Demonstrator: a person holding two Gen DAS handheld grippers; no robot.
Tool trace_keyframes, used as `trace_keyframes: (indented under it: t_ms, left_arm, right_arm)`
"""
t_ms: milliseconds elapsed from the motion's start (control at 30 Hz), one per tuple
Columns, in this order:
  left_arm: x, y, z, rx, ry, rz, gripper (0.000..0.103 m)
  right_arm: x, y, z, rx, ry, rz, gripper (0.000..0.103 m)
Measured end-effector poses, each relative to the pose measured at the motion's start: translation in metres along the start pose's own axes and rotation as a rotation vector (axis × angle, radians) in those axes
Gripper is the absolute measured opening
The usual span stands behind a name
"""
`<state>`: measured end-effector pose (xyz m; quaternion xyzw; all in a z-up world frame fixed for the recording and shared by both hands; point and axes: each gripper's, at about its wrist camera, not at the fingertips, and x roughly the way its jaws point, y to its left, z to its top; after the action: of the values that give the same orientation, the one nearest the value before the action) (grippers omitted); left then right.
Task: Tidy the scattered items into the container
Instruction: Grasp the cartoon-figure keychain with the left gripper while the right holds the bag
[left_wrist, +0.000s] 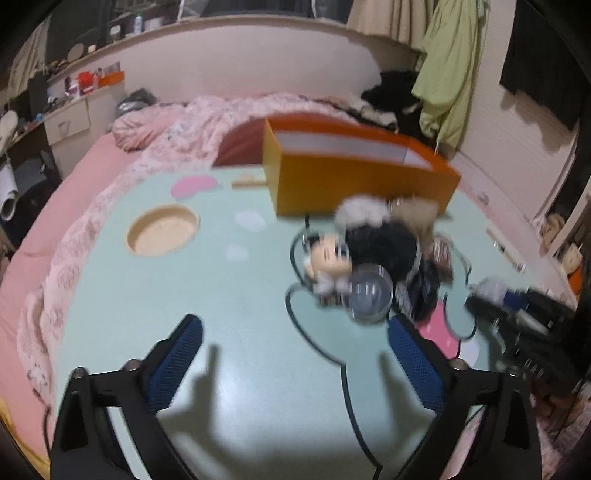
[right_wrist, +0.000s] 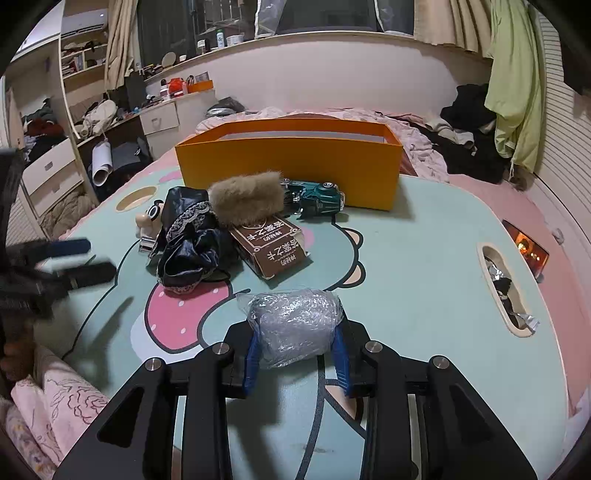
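The orange container stands open-topped in the upper middle of the right wrist view, a stiff-walled box that looks light enough to slide if nudged, so items are better dropped in from above than pushed against its wall. On the mint-green table just in front of it lie the scattered things. The dark satin cloth, left of centre, is limp and slippery — a pinch on a bunched fold should hold better than on a flat edge. The brown carton at centre is rigid and flat-sided, best taken across its narrow width. The tan fur piece above it is soft and will compress, while the green toy car, touching the container's front, is hard and likely the heaviest for its size. The plastic-wrapped bundle at lower centre is crinkly and yielding; the right gripper is clenched on it already, blue pads pressing both sides. In the blurred left wrist view a doll figure and a clear dome sit right of centre — both look small and hard — and the left gripper stands released and wide, holding nothing.
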<state>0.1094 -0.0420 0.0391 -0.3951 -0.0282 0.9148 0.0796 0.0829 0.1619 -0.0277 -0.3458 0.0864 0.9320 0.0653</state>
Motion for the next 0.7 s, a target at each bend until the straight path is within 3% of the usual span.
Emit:
trace_keyframes:
  t_ms: [67,133,233,367,567,700]
  left_arm:
    - [0.002,0.004,0.013,-0.005,0.004,-0.018,0.078]
    - [0.008,0.009,0.024,-0.023,0.019,-0.044,0.060]
    - [0.018,0.013,0.038,-0.049,0.039,-0.074,0.046]
    - [0.028,0.016,0.050,-0.072,0.060,-0.066,0.046]
    - [0.038,0.000,0.043,-0.057,0.109,-0.131,0.046]
    - [0.050,-0.011,0.034,-0.019,0.131,-0.079,0.047]
  right_arm:
    - [0.000,0.000,0.000,0.001,0.000,0.000,0.035]
    - [0.000,0.000,0.000,0.002,0.000,-0.002,0.035]
    - [0.000,0.000,0.000,0.002,0.000,-0.003,0.035]
    - [0.000,0.000,0.000,0.005,-0.001,-0.001,0.035]
    - [0.000,0.000,0.001,0.008,-0.001,-0.001,0.035]
    - [0.000,0.000,0.001,0.012,-0.002,0.001,0.035]
